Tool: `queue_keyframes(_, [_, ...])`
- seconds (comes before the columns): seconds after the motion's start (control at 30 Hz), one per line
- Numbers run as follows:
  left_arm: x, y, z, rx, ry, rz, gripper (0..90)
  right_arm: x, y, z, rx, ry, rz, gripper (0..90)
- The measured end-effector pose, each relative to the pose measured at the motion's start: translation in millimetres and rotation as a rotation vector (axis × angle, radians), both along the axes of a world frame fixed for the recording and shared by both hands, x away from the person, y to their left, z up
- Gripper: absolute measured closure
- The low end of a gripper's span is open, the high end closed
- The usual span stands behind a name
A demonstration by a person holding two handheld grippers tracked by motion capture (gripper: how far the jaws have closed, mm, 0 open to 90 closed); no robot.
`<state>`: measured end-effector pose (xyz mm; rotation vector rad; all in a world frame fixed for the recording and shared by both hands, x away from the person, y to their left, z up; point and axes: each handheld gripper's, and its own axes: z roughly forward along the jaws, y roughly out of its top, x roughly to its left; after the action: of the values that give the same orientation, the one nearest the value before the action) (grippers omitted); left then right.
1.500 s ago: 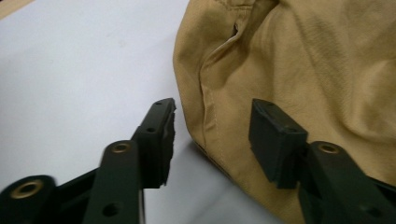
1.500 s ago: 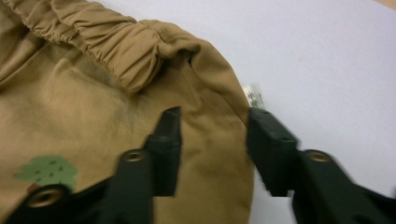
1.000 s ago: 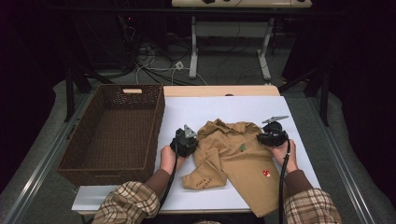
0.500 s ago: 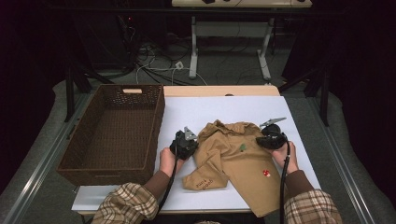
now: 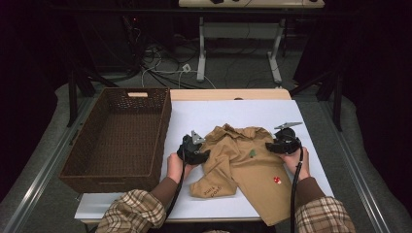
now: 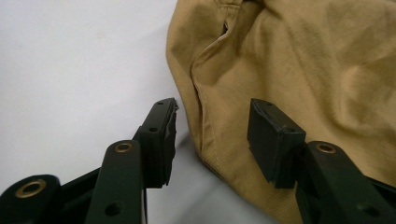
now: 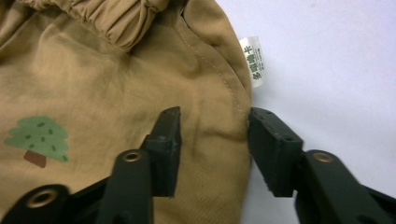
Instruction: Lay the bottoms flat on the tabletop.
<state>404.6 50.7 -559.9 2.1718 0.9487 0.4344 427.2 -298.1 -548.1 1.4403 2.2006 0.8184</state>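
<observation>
Lying spread on the white table (image 5: 233, 109), near the person's edge: tan child's trousers (image 5: 243, 167), waistband away from the person, one leg folded across to the left, the other running down to the table's front edge. Resting at the garment's left side, left gripper (image 5: 195, 149); in the left gripper view, jaws standing apart, having just been opening, with the folded side seam of the trousers (image 6: 299, 70) lying between them but neither pad pressing on it. Sitting at the opposite side, right gripper (image 5: 284, 141); in the right gripper view, jaws likewise parted and having just been opening, straddling the cloth edge below the white care label (image 7: 252, 59), one pad over the fabric near the green tree print (image 7: 39, 140), the other just off the edge on bare table. Compared with a second ago, both grips now released and the garment left flat, hardly shifted. Reading this as a fold or a straightening step just finished, probably with another fold to come. Waiting empty at the left, beside the table: brown wicker basket (image 5: 73, 170), likely the destination.
</observation>
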Motion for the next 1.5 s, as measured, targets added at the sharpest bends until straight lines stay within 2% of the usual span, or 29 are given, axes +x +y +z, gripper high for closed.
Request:
queue_keyframes(0.1, [0.5,-1.0,-1.7,-0.013,0.006,-0.019,61.0,1.1,-0.1,-1.0,0.004,-0.010,0.003,67.0])
queue_keyframes(0.2, [-3.0,-9.0,-0.5,0.030,-0.023,-0.022,69.8,2.2,0.2,-2.1,0.012,-0.016,-0.001,68.9])
queue_keyframes(0.23, [-3.8,-10.1,-0.6,0.041,-0.032,-0.025,71.5,3.0,0.4,-2.0,0.003,-0.024,-0.003,64.6])
queue_keyframes(0.3, [-3.1,-9.3,-1.1,0.033,-0.032,-0.022,73.5,4.1,1.1,-1.6,-0.031,-0.035,-0.031,50.8])
queue_keyframes(0.33, [-2.1,-8.2,-1.0,0.030,-0.029,-0.023,74.1,5.1,-0.2,-2.0,-0.034,-0.040,-0.041,50.3])
queue_keyframes(0.37, [-1.2,-6.7,-1.4,0.022,-0.027,-0.025,74.6,5.9,-2.2,-2.7,-0.015,-0.033,-0.047,49.8])
queue_keyframes(0.47, [1.0,-3.1,-2.5,-0.005,-0.014,-0.020,79.1,8.9,-8.7,-4.5,0.081,0.005,-0.038,63.3])
queue_keyframes(0.53, [1.9,-1.6,-2.7,-0.011,-0.010,-0.009,84.2,8.8,-9.0,-4.4,0.102,0.012,-0.023,78.6])
queue_keyframes(0.57, [1.9,-1.3,-2.3,-0.005,-0.010,-0.006,85.9,8.3,-8.1,-4.3,0.112,0.017,-0.019,82.0])
queue_keyframes(0.7, [-0.2,-3.2,-0.6,0.012,-0.005,-0.007,87.2,6.4,-2.5,-1.4,0.055,0.014,0.004,85.2])
queue_keyframes(0.8, [-2.0,-1.4,1.3,0.012,0.013,-0.019,87.5,3.3,-2.2,1.2,0.037,0.037,0.021,85.5])
queue_keyframes(1.0, [-13.7,0.5,6.1,0.019,0.034,-0.052,87.4,-9.7,-2.9,7.9,-0.009,0.106,0.076,85.4])
queue_keyframes(1.1, [-14.3,0.5,8.1,0.040,0.050,-0.074,87.3,-11.1,-1.8,9.2,-0.030,0.122,0.085,84.7])
queue_keyframes(1.13, [-14.0,0.6,8.6,0.040,0.047,-0.073,87.1,-10.8,-0.3,9.5,-0.051,0.118,0.093,83.5])
queue_keyframes(1.2, [-12.3,0.4,8.7,0.045,0.036,-0.066,85.9,-9.9,2.2,9.8,-0.083,0.094,0.096,77.8])
queue_keyframes(1.27, [-10.3,-0.8,9.2,0.049,0.023,-0.060,79.9,-8.1,3.1,9.7,-0.106,0.062,0.095,70.6])
queue_keyframes(1.37, [-6.1,-3.6,14.6,0.037,0.004,-0.047,65.8,-4.6,3.3,11.3,-0.109,-0.002,0.087,63.1])
queue_keyframes(1.43, [-3.1,-5.5,18.0,0.029,-0.023,-0.035,60.2,-1.9,4.1,12.7,-0.113,-0.033,0.085,58.8])
queue_keyframes(1.5, [0.0,-6.2,19.0,0.014,-0.026,-0.028,56.5,1.1,6.0,13.9,-0.114,-0.060,0.087,55.6])
